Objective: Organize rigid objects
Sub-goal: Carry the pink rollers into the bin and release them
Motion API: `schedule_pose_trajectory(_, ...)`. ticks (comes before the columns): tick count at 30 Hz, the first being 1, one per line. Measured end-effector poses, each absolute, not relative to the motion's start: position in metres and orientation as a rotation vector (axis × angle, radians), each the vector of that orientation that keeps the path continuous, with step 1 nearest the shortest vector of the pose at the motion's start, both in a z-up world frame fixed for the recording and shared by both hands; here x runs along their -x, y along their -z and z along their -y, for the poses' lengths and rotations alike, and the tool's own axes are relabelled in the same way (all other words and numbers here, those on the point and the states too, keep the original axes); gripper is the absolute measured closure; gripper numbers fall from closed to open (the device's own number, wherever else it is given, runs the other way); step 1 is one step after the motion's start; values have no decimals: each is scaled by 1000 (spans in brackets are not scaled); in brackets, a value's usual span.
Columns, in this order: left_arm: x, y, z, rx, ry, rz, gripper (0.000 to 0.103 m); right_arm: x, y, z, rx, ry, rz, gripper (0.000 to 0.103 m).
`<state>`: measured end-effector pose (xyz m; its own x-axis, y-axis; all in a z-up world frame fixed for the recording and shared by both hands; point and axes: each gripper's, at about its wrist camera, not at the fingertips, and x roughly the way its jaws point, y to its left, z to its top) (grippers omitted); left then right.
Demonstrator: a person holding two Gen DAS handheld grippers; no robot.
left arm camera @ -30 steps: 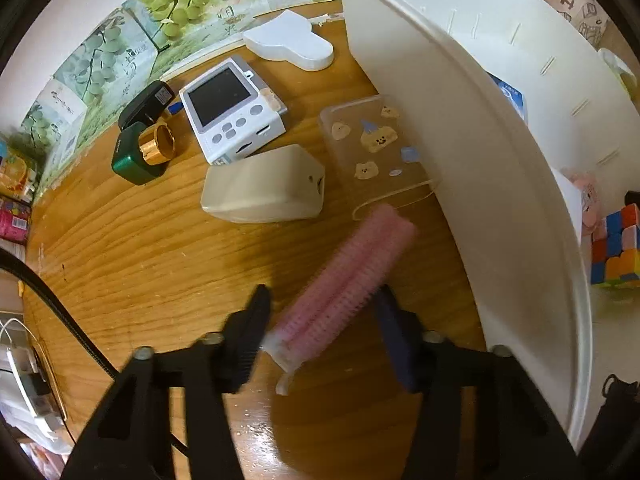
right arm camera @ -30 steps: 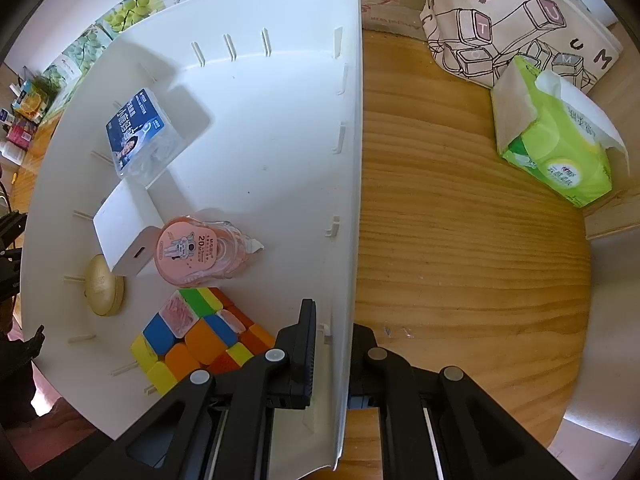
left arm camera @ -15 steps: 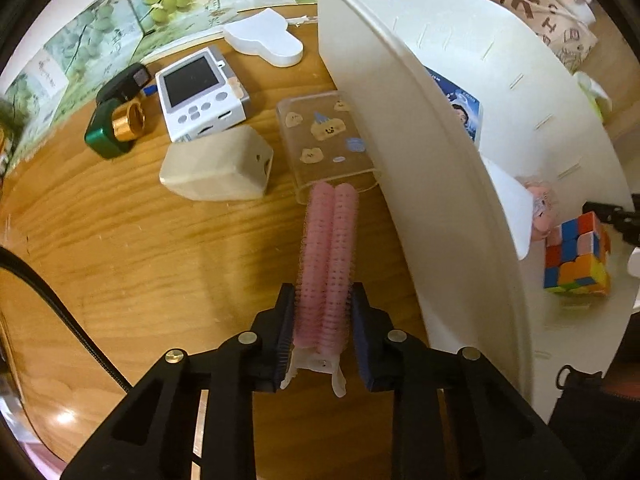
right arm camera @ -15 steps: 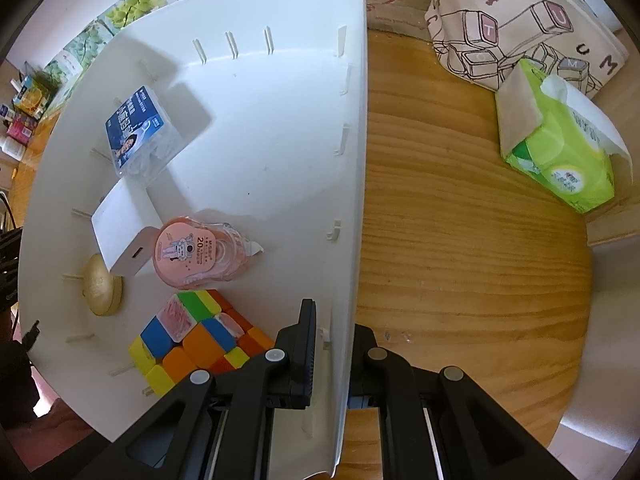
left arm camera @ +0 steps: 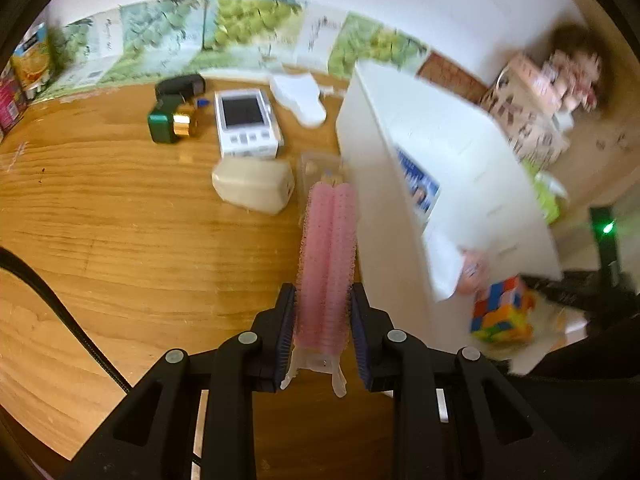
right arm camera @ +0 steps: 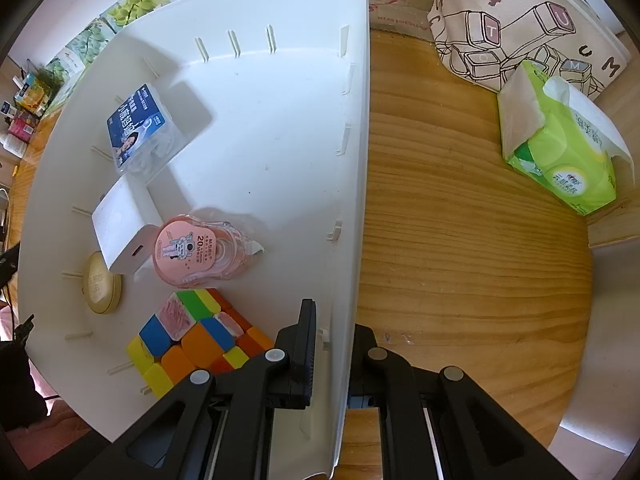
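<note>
Now | left gripper [left arm camera: 323, 330] clamped on pink hair roller [left arm camera: 327, 256] | right gripper [right arm camera: 332, 354] pinching white bin [right arm camera: 352, 200] wall

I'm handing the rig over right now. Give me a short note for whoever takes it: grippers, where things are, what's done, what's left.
Left gripper: shut on the pink hair roller, held over the wooden table beside the white bin.
Right gripper: shut on the bin's right wall, steadying it.
Done, in the bin: colour cube, pink tape dispenser, white charger, blue-label box, round tan disc.
Left, on the table: handheld console, beige case, green bottle, black adapter, white flat piece, clear phone case.
</note>
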<state>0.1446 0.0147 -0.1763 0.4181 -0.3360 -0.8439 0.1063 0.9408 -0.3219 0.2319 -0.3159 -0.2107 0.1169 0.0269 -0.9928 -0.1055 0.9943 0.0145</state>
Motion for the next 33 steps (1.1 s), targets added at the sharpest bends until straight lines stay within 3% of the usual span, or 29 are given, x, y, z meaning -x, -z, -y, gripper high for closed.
schedule_pose_trajectory(18, -180, 114, 40, 148, 365, -993, 74, -233, 215, 311, 77, -116, -1460, 92)
schedule_pose_trajectory(33, -183, 118, 109, 46, 524, -1053, 71, -230, 214, 329, 15, -125, -1447, 97)
